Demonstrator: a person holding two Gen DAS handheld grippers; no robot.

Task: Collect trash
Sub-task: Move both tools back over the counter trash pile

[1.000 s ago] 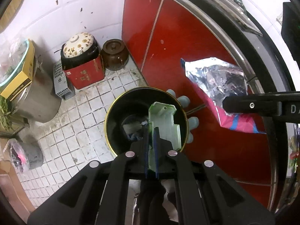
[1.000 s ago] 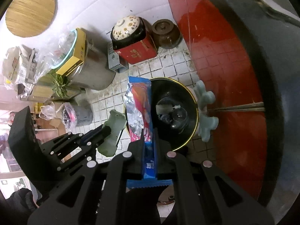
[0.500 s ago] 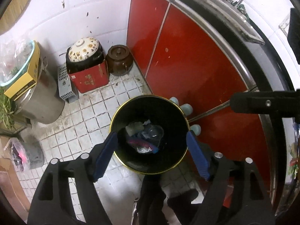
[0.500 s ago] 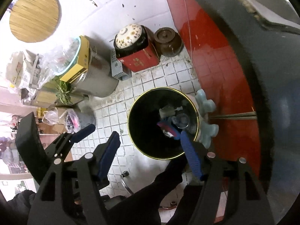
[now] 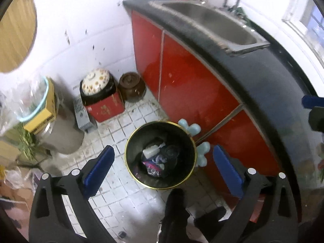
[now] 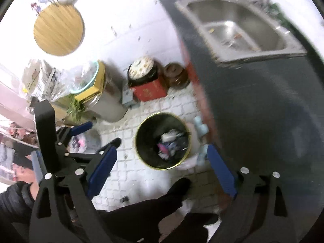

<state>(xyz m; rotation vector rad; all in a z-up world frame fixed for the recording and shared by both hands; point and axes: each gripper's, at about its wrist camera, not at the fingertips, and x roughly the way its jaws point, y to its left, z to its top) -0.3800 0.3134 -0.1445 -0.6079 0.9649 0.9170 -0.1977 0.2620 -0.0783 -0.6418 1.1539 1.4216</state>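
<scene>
A: Left gripper [image 5: 162, 165] status?

B: Jaws wide and opening further, nothing between the blue pads [image 5: 98, 170]. It points steeply down over the bin [image 5: 129, 162].

A: Right gripper [image 6: 162, 167]?

B: Same. Jaws wide, opening, nothing held. Also above the bin, angled down. View is motion-blurred.

A: Where's the trash?

B: In the bin. Black round bin with a gold rim, standing on the white tiled floor [image 5: 125, 129] just beside the red cabinet doors [image 5: 182, 85]. At the bottom: a pale plastic piece [image 5: 150, 151], a pink wrapper [image 5: 148, 164], some clear and silvery bits. Can't sort out the rest.

A: Anything touching the bin?

B: Pale blue knobby thing [image 5: 195, 129] sits at its rim on the cabinet side. Can't tell what it is.

A: Surroundings?

B: Dark counter with a steel sink [image 5: 212, 22] above the cabinets. In the corner, a red box [image 5: 105, 109] with a flower-patterned lid [image 5: 97, 82] on top, a brown jar [image 5: 131, 87] beside it. Metal pot [image 5: 62, 133] further left with a yellow box [image 5: 42, 115] on it. A round wooden board [image 6: 58, 32] hangs on the white wall. Person's dark trouser legs [image 5: 175, 218] show below the grippers.
</scene>
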